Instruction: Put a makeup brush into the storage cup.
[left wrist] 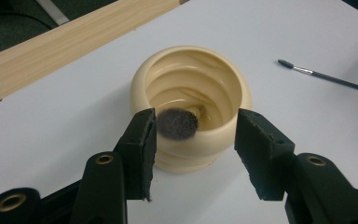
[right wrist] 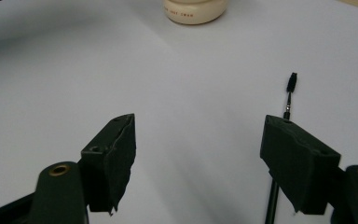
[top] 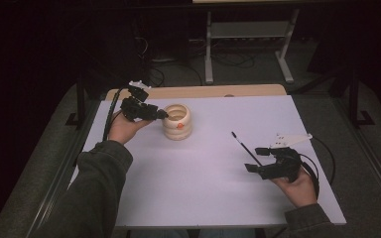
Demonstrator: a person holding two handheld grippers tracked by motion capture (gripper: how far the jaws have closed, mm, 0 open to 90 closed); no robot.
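Hovering open just above the cream ribbed ceramic pot (left wrist: 191, 107) near the tabletop's (top: 203, 183) far edge, the left claw (left wrist: 196, 140) had evidently dropped a fluffy dark-tipped brush (left wrist: 179, 123) inside; the right claw (right wrist: 198, 149) gaped wide, empty, beside the thin black brush (top: 243, 147).

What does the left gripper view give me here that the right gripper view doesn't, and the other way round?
Left gripper view: the cream pot seen from inside, a fluffy dark brush head in it, open left tongs flanking it, the wooden table edge. Right gripper view: lettering on the pot's base, open right tongs. Both: the pot, the thin black brush on the white table.
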